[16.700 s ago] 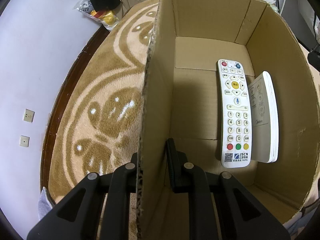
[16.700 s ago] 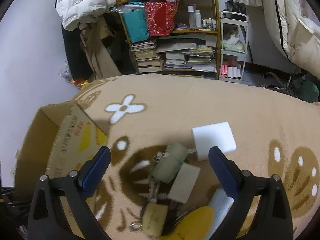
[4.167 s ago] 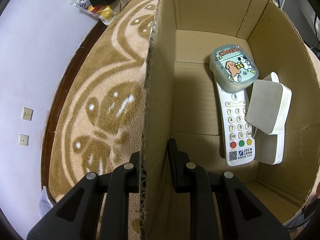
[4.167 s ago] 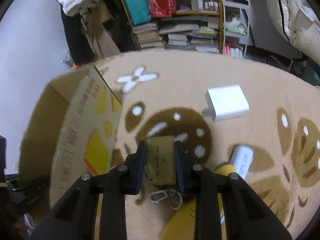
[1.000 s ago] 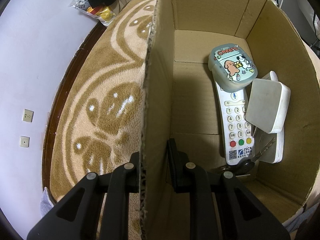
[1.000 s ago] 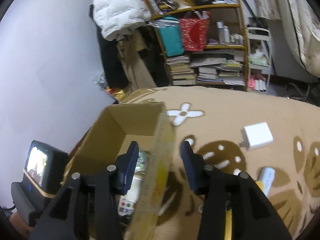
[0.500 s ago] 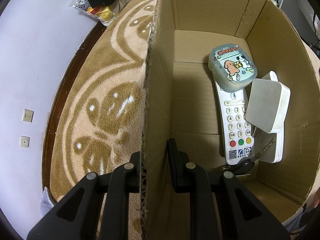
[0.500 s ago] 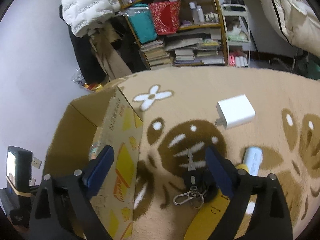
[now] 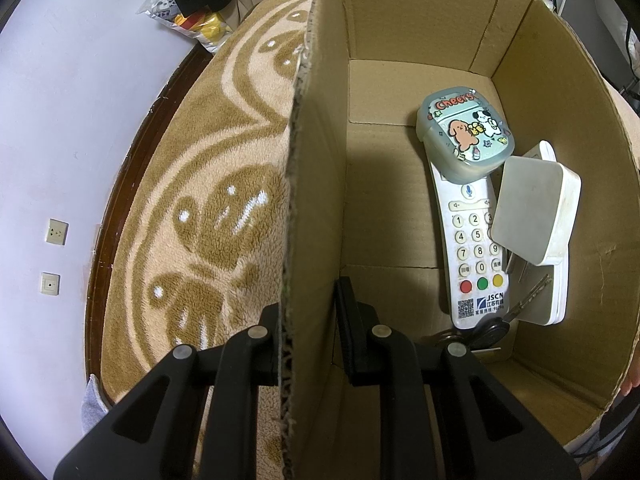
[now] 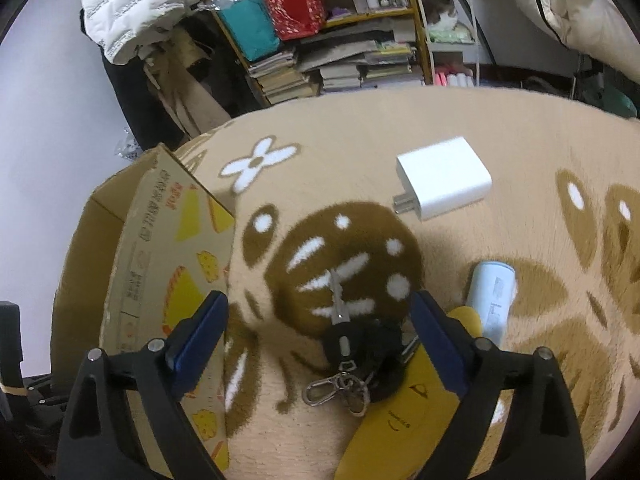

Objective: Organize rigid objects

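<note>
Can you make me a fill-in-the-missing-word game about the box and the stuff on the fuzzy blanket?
1. The left gripper is shut on the wall of the ____ box.
2. Inside the box, the cartoon-dog case rests on the top end of the white ____ control.
3. The key with the black head lies on the blanket between the ____ fingers of the open right gripper.
4. The charger plug on the blanket is coloured ____.

Missing words: cardboard; remote; blue; white
</note>
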Tool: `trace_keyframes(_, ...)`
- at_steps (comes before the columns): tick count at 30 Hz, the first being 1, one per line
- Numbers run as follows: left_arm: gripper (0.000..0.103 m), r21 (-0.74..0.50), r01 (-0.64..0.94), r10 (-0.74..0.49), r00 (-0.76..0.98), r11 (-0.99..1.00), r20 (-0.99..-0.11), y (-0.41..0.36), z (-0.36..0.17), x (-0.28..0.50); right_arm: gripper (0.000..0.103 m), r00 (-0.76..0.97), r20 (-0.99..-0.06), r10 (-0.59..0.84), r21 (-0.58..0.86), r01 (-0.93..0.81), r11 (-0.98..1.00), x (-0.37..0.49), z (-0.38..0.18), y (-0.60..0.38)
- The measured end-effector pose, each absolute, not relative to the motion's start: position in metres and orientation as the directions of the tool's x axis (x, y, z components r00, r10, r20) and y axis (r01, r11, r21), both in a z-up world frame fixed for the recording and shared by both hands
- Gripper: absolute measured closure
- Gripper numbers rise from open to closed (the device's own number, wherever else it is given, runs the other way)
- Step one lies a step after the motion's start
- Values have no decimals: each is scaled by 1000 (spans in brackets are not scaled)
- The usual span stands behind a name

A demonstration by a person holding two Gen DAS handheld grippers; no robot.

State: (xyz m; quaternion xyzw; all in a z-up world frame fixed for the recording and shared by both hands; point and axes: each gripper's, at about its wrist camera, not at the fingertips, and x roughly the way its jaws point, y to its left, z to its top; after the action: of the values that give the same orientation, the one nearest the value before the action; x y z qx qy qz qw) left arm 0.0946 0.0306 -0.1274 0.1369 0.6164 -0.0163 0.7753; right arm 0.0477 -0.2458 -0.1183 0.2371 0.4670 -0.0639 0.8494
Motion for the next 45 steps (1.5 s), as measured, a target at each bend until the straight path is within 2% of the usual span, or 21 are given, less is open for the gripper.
trace_keyframes(11,85,184,189,138,235,965,-962,34,-128,96,11,528,-837,147,360,326,874,53,-129,-247)
trace_keyframes(23,85,189,192,142,235,963,-962,34,-128,96,27,455,-883,112,292,347,891,57,-144,-245)
trace_keyframes(30,85,189,192,142,236,963,-961,33,-128,96,35,426,-891,157,302,298,906,59,-143,-240)
trace_keyframes(45,85,192,194,145,236,962,-961,33,-128,96,34,380,-922,76,165,208,964,55,-147,-216)
